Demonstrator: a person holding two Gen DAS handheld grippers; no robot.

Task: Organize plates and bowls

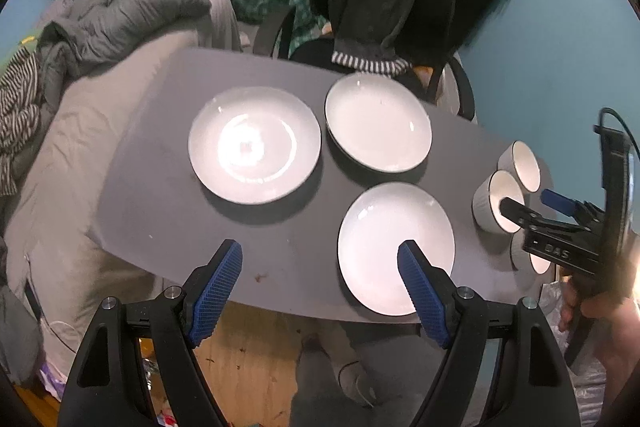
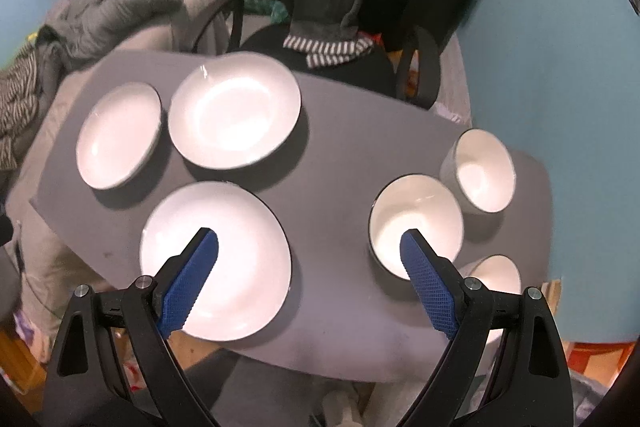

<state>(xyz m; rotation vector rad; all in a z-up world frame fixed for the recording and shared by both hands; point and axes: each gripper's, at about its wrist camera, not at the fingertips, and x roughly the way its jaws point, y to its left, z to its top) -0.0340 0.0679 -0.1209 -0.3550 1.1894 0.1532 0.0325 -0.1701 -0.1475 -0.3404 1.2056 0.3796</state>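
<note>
You are hovering both tools above the grey table (image 2: 332, 163), nothing held yet. Your left gripper (image 1: 320, 267) is spread wide, empty, hanging over the near edge with its right finger above the near plate (image 1: 384, 235). Your right gripper (image 2: 310, 253) is also spread and empty, sitting between that near plate (image 2: 240, 239) and the middle bowl (image 2: 416, 215).

Three plates are lying apart — near one at 6 o'clock, far-left plate (image 1: 256, 147) at 10, far plate (image 1: 376, 123) at 12. Three bowls are clustered at 3 o'clock: far bowl (image 2: 480, 171), middle bowl, near bowl (image 2: 496, 271) partly hidden behind your finger.

Judging from this, you are starting the stacking. Be coming in low at the near plate's rim, one finger under the lip, closing gently — glazed rims are likely slipping. Be keeping it level while carrying over to another plate.
</note>
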